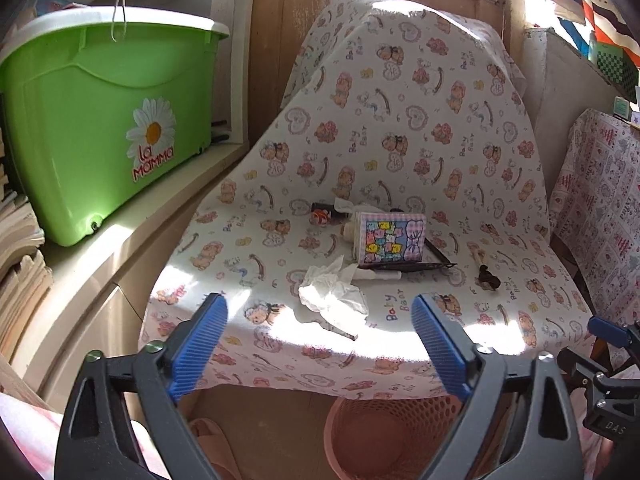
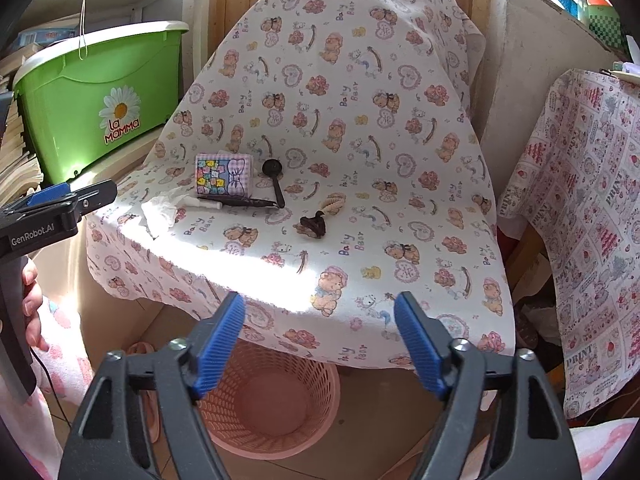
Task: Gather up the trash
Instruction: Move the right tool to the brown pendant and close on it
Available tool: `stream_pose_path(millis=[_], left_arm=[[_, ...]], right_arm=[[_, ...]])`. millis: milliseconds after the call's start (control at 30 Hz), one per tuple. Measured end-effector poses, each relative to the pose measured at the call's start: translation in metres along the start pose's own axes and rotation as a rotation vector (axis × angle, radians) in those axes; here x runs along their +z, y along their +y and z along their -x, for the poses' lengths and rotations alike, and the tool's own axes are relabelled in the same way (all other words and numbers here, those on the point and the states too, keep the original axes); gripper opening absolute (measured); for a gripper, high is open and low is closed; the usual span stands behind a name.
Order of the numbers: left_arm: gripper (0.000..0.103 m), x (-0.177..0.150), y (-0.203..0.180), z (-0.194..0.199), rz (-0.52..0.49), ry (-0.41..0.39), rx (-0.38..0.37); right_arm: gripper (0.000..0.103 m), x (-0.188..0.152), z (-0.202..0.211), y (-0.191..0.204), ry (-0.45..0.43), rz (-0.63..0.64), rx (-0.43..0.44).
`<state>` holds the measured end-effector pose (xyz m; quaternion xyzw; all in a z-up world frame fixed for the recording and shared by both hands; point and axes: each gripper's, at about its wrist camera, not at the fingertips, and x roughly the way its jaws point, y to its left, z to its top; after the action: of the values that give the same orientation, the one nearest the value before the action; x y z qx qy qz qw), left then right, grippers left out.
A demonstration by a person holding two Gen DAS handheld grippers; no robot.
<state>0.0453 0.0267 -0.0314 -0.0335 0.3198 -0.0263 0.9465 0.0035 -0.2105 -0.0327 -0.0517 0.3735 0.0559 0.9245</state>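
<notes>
Left gripper (image 1: 320,314) and right gripper (image 2: 320,312), jaws spread with nothing between them, above the near edge of the cloth-covered surface (image 2: 360,240). Below the jaws stands a pink mesh basket (image 2: 272,400) on the floor. Just beyond the left jaws lies a crumpled white tissue (image 1: 332,292); farther off, a patterned box (image 1: 390,240) and a dark comb (image 1: 404,267). Ahead of the right jaws lies a dark scrap (image 2: 312,226).
</notes>
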Motion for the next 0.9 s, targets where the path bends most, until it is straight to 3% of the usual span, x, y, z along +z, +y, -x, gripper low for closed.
stream_pose_path(millis=[33, 100, 200, 267, 400, 533, 633, 733, 800, 900], left_arm=[[0.072, 0.001, 0.000, -0.007, -0.001, 0.032, -0.011], [0.048, 0.003, -0.001, -0.020, -0.008, 0.086, -0.051], [0.038, 0.006, -0.003, -0.036, -0.030, 0.138, -0.119], [0.034, 0.008, -0.004, -0.047, -0.034, 0.169, -0.123], [0.036, 0.008, -0.001, -0.069, 0.001, 0.212, -0.099], [0.036, 0.007, -0.006, -0.081, -0.013, 0.204, -0.077], [0.019, 0.005, -0.013, -0.081, -0.057, 0.207, -0.077], [0.001, 0.004, -0.013, -0.081, -0.047, 0.219, -0.094], [0.000, 0.005, -0.011, -0.080, -0.031, 0.221, -0.107], [0.000, 0.008, -0.005, -0.073, 0.006, 0.216, -0.129]], right_arm=[[0.056, 0.001, -0.005, -0.002, 0.021, -0.016, 0.019], [0.050, 0.003, -0.013, -0.006, 0.052, -0.051, 0.060], [0.044, 0.005, -0.023, -0.007, 0.082, -0.056, 0.091], [0.044, 0.009, -0.027, -0.008, 0.086, -0.044, 0.092], [0.044, 0.017, -0.032, -0.013, 0.072, -0.042, 0.062], [0.044, 0.024, -0.036, -0.021, 0.065, -0.062, 0.025], [0.045, 0.025, -0.039, -0.027, 0.065, -0.091, 0.005], [0.047, 0.024, -0.040, -0.031, 0.069, -0.115, 0.004], [0.052, 0.023, -0.040, -0.031, 0.066, -0.112, 0.001], [0.072, 0.023, -0.038, -0.031, 0.058, -0.100, -0.025]])
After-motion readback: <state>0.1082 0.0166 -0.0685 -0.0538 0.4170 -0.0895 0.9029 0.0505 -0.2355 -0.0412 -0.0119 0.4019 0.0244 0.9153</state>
